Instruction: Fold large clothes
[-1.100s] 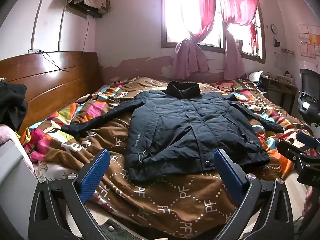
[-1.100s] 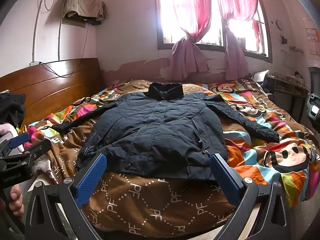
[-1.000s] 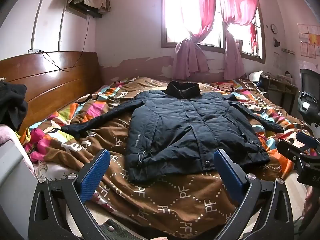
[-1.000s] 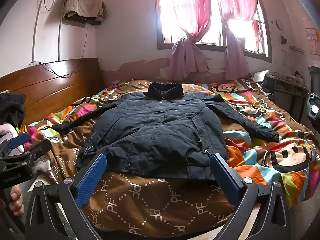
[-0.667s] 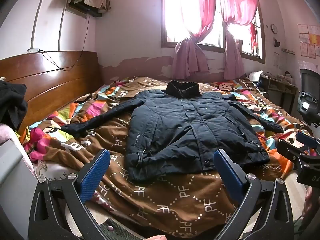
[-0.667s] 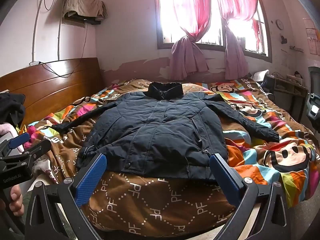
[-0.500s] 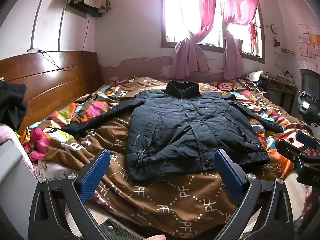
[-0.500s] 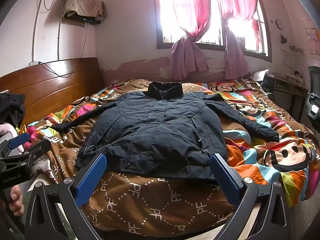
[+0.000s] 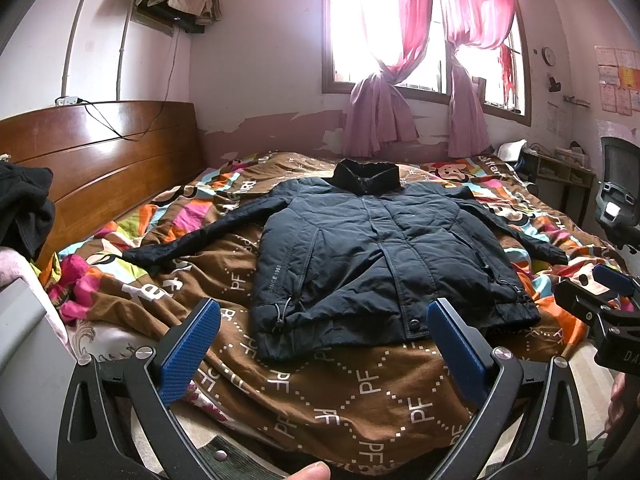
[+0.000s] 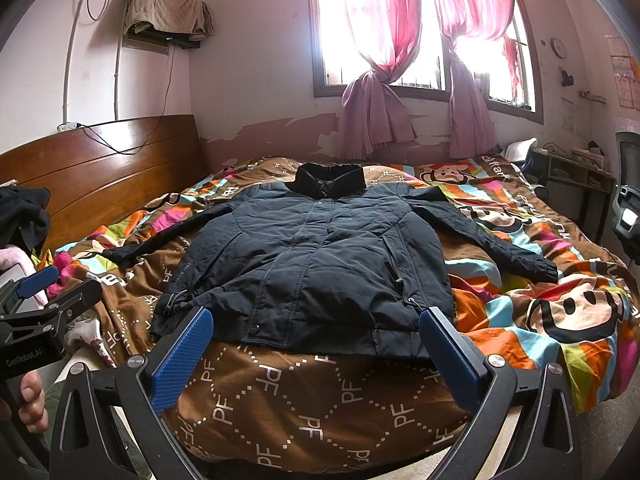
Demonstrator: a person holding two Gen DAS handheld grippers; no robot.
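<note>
A dark navy padded jacket [image 9: 380, 256] [image 10: 316, 264] lies flat, front up, on the bed, collar toward the window and both sleeves spread out to the sides. My left gripper [image 9: 324, 340] hangs open in front of the jacket's hem, blue pads wide apart, holding nothing. My right gripper [image 10: 316, 344] is likewise open just short of the hem, nothing between its fingers. Each gripper shows at the edge of the other's view: the right one [image 9: 600, 308] at the right edge, the left one [image 10: 44, 300] at the left edge.
The bed carries a brown and multicoloured cartoon quilt [image 9: 360, 384] [image 10: 560, 312]. A wooden headboard [image 9: 100, 160] stands on the left with dark clothes [image 9: 24, 208] piled near it. A desk [image 9: 560, 172] and an office chair [image 9: 620, 192] are at the right. A pink-curtained window [image 10: 400, 40] is behind.
</note>
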